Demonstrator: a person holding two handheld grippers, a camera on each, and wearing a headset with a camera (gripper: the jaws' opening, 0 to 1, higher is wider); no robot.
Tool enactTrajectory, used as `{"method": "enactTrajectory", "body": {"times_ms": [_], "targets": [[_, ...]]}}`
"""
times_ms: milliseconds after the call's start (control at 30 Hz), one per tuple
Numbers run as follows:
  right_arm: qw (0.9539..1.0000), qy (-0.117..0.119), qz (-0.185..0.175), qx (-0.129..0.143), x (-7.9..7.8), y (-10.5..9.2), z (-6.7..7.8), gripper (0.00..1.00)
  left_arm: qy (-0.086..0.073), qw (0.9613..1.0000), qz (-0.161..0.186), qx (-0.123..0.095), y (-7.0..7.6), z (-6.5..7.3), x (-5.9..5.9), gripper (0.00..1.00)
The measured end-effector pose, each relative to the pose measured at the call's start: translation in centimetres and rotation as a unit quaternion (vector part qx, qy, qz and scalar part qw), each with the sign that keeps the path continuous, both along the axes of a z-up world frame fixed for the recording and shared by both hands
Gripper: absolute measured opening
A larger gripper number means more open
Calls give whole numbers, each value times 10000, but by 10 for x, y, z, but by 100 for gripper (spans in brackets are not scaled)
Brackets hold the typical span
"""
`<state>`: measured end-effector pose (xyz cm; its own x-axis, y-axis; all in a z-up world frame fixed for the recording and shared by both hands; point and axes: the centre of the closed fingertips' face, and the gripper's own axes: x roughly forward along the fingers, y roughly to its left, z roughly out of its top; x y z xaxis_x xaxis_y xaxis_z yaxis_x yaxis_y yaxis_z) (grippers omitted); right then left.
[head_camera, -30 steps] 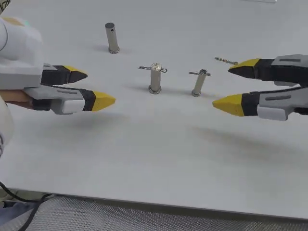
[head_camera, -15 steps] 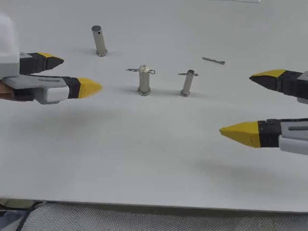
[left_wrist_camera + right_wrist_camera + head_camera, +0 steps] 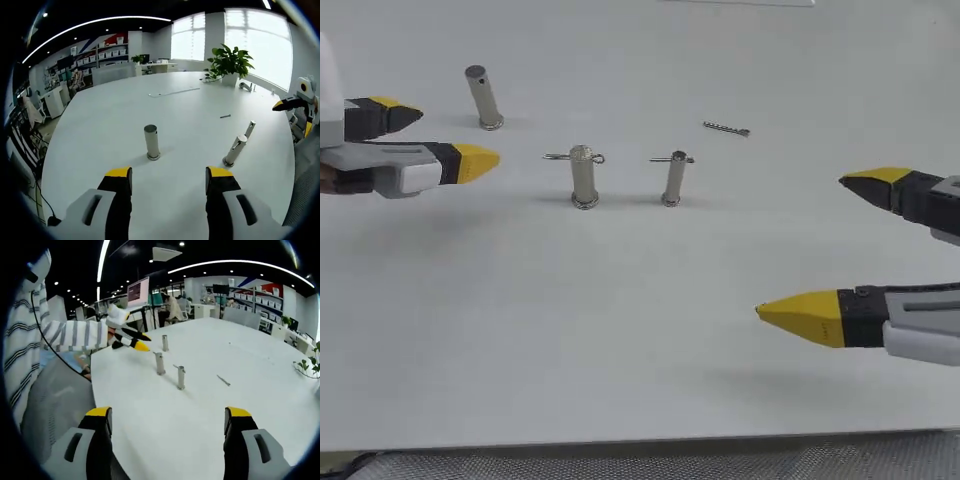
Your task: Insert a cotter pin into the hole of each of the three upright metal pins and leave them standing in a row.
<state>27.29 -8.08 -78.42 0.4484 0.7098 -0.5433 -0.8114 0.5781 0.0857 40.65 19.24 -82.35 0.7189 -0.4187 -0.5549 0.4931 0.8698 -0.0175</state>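
Both tools released over the table [image 3: 620, 330], with one pin unfitted.

At the left, the left tool [image 3: 460, 135] hovers with jaws parted, gripping nothing, near the bare pin [image 3: 480, 97] standing farther back. The middle pin [image 3: 584, 180] and the third pin [image 3: 674, 182] stand side by side, with fitted cotter pins [image 3: 558, 157] through their heads. A loose cotter pin [image 3: 726, 128] lies flat beyond them. The right tool [image 3: 800, 246] hangs with jaws spread wide, empty, well apart from the pins.

I am working at a white table [image 3: 620, 350] | daylight is pouring through windows [image 3: 255, 35] behind a potted plant [image 3: 231, 62] | shelves [image 3: 255, 295] are lining a wall | ceiling strips [image 3: 240, 262] are glowing
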Motion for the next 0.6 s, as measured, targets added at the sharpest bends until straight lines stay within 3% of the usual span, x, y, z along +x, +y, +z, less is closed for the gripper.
{"method": "enactTrajectory", "body": {"times_ms": [67,100,300,367,467,600], "targets": [[10000,4,-66,17,-3,-2,1,95,22,9997,85,215,4,-2,8,55],[10000,12,-89,21,-3,-3,2,95,5,9997,103,222,3,-1,11,55],[9997,46,-159,-153,-8,-11,-3,95,-119,9991,394,96,4,3,34,49],[9996,53,-188,-214,-8,-14,-5,94,-114,9988,469,20,4,3,39,43],[9994,67,-232,-248,-8,-18,-5,94,-84,9992,389,15,-2,0,45,34],[9992,19,-260,-311,-7,-24,-3,93,-122,9995,180,227,-9,-8,52,33]]}}
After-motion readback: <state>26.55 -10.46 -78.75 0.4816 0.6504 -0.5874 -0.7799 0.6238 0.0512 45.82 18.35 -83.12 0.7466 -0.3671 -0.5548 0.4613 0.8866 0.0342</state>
